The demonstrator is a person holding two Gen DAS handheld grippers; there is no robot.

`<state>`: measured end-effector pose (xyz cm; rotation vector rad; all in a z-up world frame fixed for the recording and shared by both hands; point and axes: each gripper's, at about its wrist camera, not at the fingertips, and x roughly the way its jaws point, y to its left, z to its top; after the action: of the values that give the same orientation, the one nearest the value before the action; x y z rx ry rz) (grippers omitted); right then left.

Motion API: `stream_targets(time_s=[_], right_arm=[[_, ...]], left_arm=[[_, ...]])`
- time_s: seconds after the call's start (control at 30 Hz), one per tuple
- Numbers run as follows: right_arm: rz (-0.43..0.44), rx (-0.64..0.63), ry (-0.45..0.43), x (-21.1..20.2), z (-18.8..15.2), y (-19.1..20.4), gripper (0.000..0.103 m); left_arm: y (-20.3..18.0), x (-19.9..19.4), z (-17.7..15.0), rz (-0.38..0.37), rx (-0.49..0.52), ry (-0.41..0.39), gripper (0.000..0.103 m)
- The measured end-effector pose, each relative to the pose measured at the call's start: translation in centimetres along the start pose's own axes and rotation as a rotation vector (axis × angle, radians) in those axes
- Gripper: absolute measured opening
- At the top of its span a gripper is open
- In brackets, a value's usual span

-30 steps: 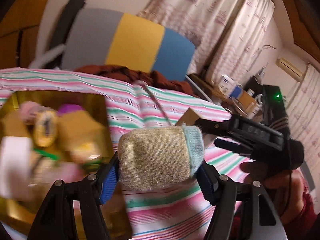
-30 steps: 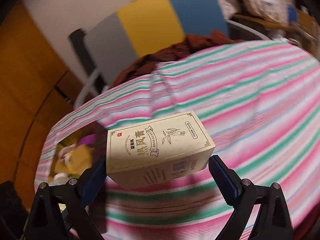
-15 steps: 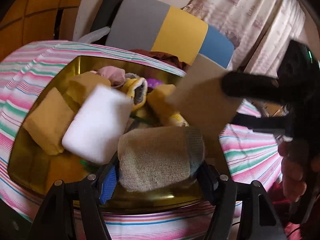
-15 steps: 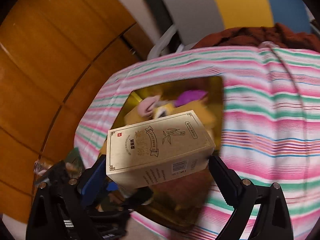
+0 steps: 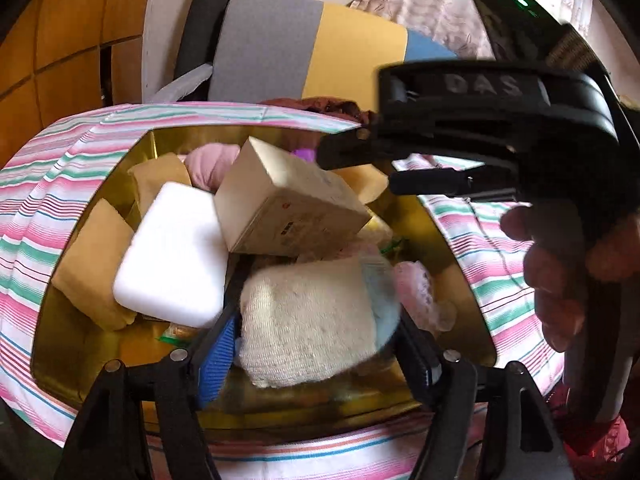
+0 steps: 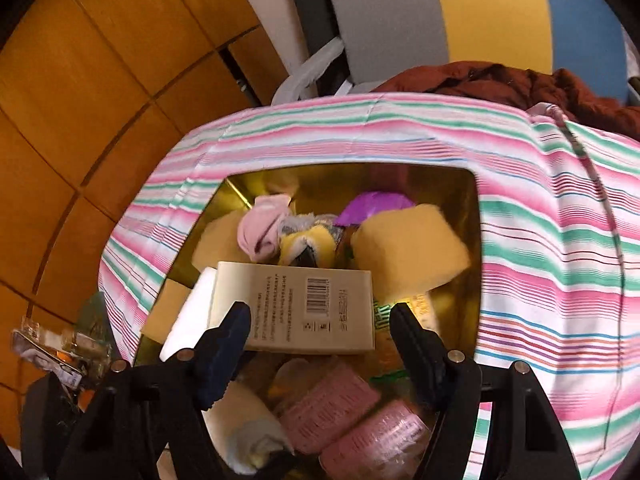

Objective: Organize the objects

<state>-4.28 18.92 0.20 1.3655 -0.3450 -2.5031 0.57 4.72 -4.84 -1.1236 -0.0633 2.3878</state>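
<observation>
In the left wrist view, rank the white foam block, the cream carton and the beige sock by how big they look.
1. Beige sock, though it sits nearest the camera
2. White foam block and cream carton: too alike to rank

The cloth [image 6: 540, 240] carries stripes of pink, white and green with thin blue and red lines. The tin [image 6: 440, 184] on it is shiny gold inside. In it lie a cream box [image 6: 296, 308] printed with dark text and a black barcode, a white block [image 5: 172, 256], mustard-yellow sponges [image 6: 408, 252], a pale pink sock [image 6: 262, 230], a purple piece [image 6: 372, 206] and pink ribbed packets [image 6: 348, 416]. The rolled sock [image 5: 308, 324] is oatmeal beige with a light blue end. The left gripper's fingers [image 5: 216, 350] are black with blue pads. Behind, a cushion [image 5: 312, 52] shows grey, yellow and blue panels beside orange-brown wood [image 6: 80, 100].
</observation>
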Motion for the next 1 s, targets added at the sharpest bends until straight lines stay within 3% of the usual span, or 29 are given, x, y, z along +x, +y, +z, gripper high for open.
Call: stream_targets(time_s=[0.07, 0.23, 0.33, 0.47, 0.57, 0.7, 0.77, 0.87, 1.0], right_arm=[[-0.008, -0.033, -0.038, -1.4, -0.2, 0.5, 0.078], [-0.024, -0.160, -0.076, -2.2, -0.3, 3.8, 0.081], [-0.058, -0.215, -0.069, -0.9, -0.4, 5.3, 0.081], [-0.142, -0.209, -0.033, 1.9, -0.2, 4.9, 0.080], [-0.139, -0.145, -0.033, 2.4, 0.1, 3.4, 0.081], [-0.060, -0.087, -0.070, -0.6, -0.9, 2.7, 0.085], [-0.060, -0.095, -0.106, -2.4, -1.7, 2.9, 0.092], [-0.098, -0.109, -0.144, -4.2, -3.0, 3.0, 0.097], [-0.209, -0.094, -0.126, -5.0, -3.7, 2.9, 0.103]], left_arm=[[0.0, -1.1, 0.0, 0.009, -0.003, -0.047, 0.084], [0.6, -3.7, 0.0, 0.024, -0.020, -0.126, 0.084], [1.5, -5.0, -0.1, 0.068, -0.045, -0.151, 0.084], [2.9, -5.7, -0.2, 0.095, -0.117, -0.145, 0.083], [3.5, -6.1, -0.2, 0.132, -0.169, -0.143, 0.083], [3.5, -6.9, 0.2, 0.157, -0.190, -0.172, 0.083], [3.2, -7.4, 0.5, 0.219, -0.184, -0.177, 0.083], [3.0, -7.9, 1.0, 0.239, -0.184, -0.200, 0.083], [1.9, -8.6, 1.6, 0.278, -0.153, -0.195, 0.083]])
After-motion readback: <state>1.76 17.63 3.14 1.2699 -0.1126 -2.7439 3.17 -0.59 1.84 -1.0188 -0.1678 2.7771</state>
